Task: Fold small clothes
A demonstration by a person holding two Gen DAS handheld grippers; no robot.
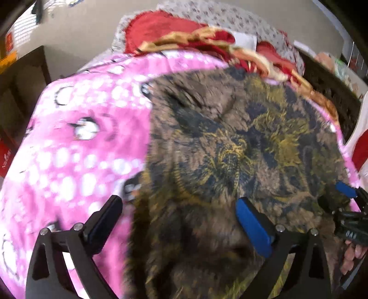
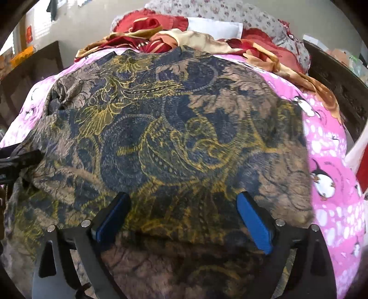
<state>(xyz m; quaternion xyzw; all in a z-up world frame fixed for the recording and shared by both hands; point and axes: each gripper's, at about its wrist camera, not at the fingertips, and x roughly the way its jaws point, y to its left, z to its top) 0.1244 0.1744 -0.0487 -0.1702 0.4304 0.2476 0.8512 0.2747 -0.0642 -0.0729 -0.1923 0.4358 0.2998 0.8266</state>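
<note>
Pink penguin-print bedcover (image 2: pixel 331 174) spread over the bed, extending left and right. Heap of red and gold cloth (image 2: pixel 161 39) at the far end. Floral-print pillow (image 2: pixel 207 11) beyond the heap. Dark carved wooden frame (image 2: pixel 333 78) along the far right side.

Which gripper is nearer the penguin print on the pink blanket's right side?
Right. The right gripper, jaws open, is over the batik garment just left of that penguin. The left gripper, also open, is over the garment's opposite edge.
</note>
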